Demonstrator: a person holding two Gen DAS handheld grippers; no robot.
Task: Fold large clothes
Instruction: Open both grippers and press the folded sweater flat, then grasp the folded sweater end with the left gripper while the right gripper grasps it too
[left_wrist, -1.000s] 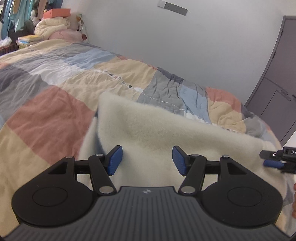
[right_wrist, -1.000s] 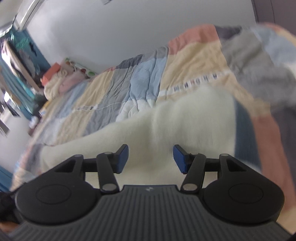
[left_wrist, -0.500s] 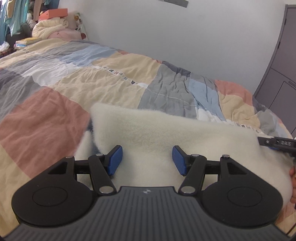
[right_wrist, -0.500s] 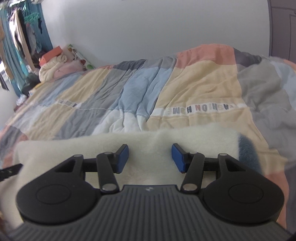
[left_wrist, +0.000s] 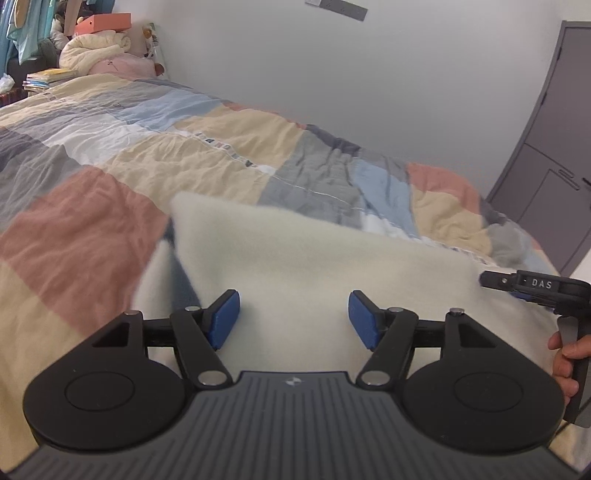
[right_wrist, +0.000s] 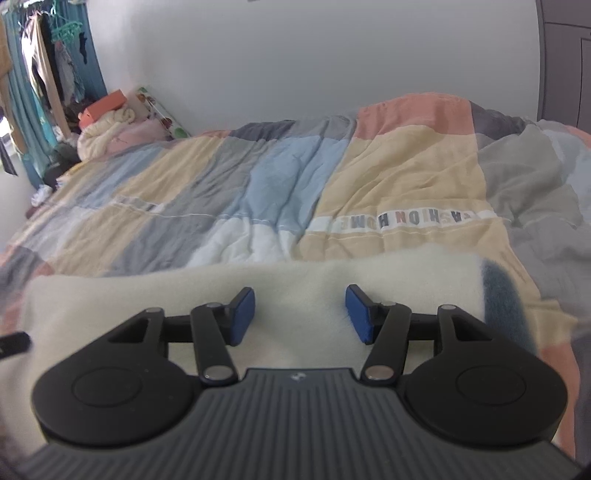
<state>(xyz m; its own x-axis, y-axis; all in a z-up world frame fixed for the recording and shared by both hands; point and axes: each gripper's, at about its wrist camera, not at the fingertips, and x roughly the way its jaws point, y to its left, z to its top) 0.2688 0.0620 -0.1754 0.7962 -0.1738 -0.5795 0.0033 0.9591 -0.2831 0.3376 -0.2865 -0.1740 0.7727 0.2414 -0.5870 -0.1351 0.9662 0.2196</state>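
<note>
A cream fleece garment (left_wrist: 314, 258) lies folded on the patchwork quilt (left_wrist: 92, 229), with a dark blue part showing at its left fold. My left gripper (left_wrist: 293, 317) hovers over its near edge, jaws opening, and no fabric is pinched between the blue pads. At the right edge of that view a hand (left_wrist: 563, 362) holds my right gripper (left_wrist: 491, 282) by the fleece's right end. In the right wrist view the garment (right_wrist: 184, 291) spreads below my right gripper (right_wrist: 300, 314), whose jaws are opening with nothing gripped. A dark blue patch (right_wrist: 502, 295) marks the fleece's right end.
The quilt (right_wrist: 406, 166) covers the whole bed up to a white wall. Rolled bedding and an orange box (left_wrist: 103, 24) are piled at the far left corner, beside hanging clothes (right_wrist: 44, 74). A grey door (left_wrist: 546, 147) stands at the right.
The right wrist view has rolled from tilted to level. The fleece's far edge has sunk and now lies flatter on the bed. The left jaws stand slightly wider.
</note>
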